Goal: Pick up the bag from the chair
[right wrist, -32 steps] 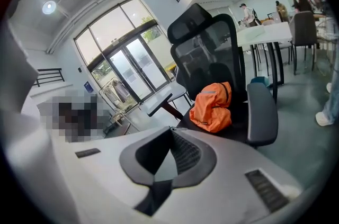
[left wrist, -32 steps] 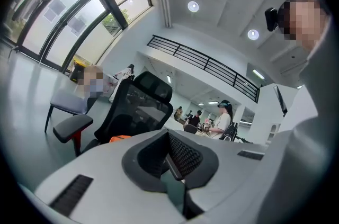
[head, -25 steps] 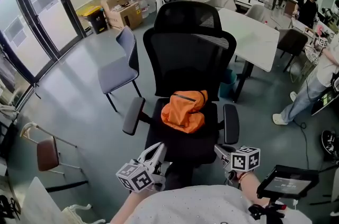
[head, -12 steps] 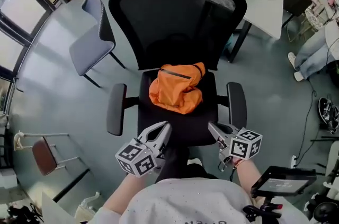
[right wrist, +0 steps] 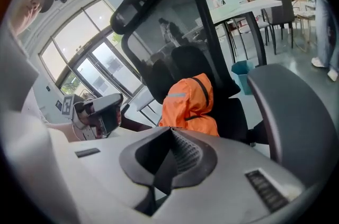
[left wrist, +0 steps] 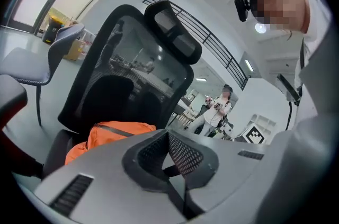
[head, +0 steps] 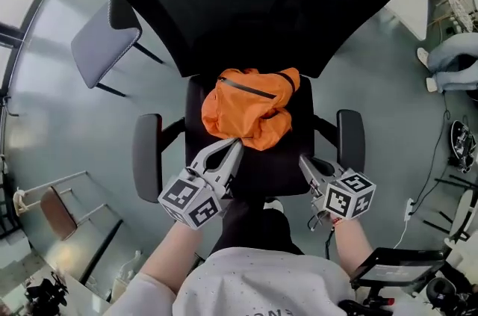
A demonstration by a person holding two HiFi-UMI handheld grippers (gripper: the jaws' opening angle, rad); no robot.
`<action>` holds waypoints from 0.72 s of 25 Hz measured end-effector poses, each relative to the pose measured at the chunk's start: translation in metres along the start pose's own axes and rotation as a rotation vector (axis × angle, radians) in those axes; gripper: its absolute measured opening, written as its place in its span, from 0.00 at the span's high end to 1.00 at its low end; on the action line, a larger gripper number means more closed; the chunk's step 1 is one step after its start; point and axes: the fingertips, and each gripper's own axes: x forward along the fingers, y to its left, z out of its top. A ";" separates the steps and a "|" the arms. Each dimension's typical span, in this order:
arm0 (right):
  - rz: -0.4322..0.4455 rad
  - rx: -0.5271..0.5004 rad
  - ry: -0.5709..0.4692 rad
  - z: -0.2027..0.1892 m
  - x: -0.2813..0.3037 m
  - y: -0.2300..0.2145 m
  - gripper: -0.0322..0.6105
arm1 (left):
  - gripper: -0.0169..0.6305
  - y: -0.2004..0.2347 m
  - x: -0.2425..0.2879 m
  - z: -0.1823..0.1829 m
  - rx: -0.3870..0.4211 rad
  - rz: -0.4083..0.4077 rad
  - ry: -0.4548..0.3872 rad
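The orange bag (head: 250, 113) lies slumped at the back edge of the chair (head: 280, 166) seat, leaning against the backrest, so I judge the seat's front edge to be the open way in. My left gripper (head: 231, 149) is closed on nothing, its tip at the bag's near fold; I cannot tell whether it touches. My right gripper (head: 304, 160) is likewise closed and empty, over the seat's front right corner, apart from the bag. I make out a dark zip strip but no handle. The bag's rear and underside are hidden.
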 end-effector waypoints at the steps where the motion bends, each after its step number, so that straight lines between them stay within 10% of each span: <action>1: -0.003 -0.005 0.002 0.001 0.004 -0.002 0.94 | 0.97 0.009 0.009 -0.003 -0.001 0.002 0.010; 7: 0.006 0.054 0.038 -0.018 0.024 -0.010 0.94 | 0.96 0.063 0.060 -0.016 -0.054 0.029 0.063; 18: 0.023 0.146 0.088 -0.049 0.050 -0.026 0.94 | 0.44 0.121 0.087 -0.044 0.029 0.191 0.144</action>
